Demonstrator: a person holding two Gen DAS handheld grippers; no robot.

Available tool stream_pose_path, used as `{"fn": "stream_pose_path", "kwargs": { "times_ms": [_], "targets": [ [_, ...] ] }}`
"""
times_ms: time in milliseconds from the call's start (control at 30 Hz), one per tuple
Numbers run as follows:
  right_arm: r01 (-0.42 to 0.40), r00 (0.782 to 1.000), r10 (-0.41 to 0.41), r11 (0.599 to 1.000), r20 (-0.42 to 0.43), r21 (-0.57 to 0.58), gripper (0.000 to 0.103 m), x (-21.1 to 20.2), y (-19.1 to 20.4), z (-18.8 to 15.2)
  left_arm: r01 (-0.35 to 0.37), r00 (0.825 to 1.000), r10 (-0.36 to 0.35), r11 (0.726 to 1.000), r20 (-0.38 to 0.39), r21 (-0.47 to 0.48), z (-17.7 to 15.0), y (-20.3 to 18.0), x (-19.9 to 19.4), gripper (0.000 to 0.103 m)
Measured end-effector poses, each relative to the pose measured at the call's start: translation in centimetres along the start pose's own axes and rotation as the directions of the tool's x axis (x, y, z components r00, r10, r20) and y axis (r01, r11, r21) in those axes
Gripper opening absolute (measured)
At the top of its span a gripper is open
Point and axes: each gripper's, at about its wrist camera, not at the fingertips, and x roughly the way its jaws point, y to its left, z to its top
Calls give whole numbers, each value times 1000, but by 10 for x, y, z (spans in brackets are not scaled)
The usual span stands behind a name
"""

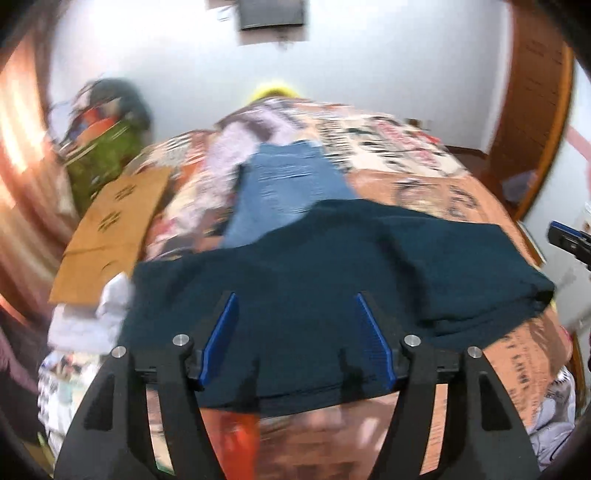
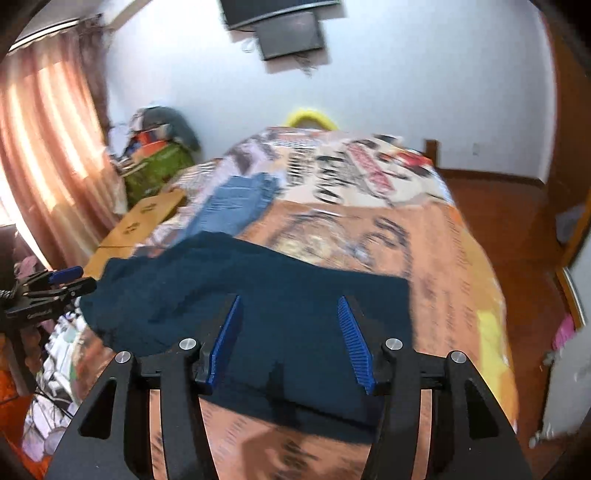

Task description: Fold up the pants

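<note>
Dark blue pants (image 1: 332, 266) are lying folded flat on the bed (image 2: 461, 258), so both the left tongs (image 1: 295, 336) and right tongs (image 2: 291, 336) are being held open and empty above them.

A home bedroom. A bed (image 2: 443, 258) fills the middle of both views, covered by a printed spread in orange, cream and black. Clothes lie on it: dark blue pants (image 2: 258, 295) near, light blue jeans (image 2: 236, 206) beyond. White walls (image 2: 406, 92); a dark screen (image 2: 291, 35) mounted high at 12 o'clock. Striped reddish curtains (image 2: 48, 147) with daylight behind at 9 o'clock. A heap of belongings on a green bag (image 2: 159, 170) in the corner at 10 o'clock, flat cardboard (image 2: 140, 221) beside it. Wooden floor (image 2: 509, 221) and wooden door frame (image 1: 535, 110) at 3 o'clock.
</note>
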Motion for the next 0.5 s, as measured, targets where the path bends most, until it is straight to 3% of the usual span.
{"fn": "stream_pose_path", "kwargs": {
  "times_ms": [100, 267, 367, 500],
  "targets": [
    [-41, 999, 39, 998, -21, -58, 56, 22, 24, 8, -83, 996, 81, 995, -38, -54, -11, 36, 6, 67],
    [-99, 993, 89, 987, -81, -130, 57, 56, 58, 11, -132, 986, 113, 979, -124, -154, -40, 87, 21, 68],
    [-117, 988, 99, 982, -121, -152, 57, 72, 73, 8, -139, 980, 104, 968, -168, -208, -57, 109, 31, 68],
    [-130, 979, 100, 977, -175, -168, 57, 91, 86, 2, -105, 975, 38, 946, -217, -308, -80, 128, 47, 68]
  ]
}}
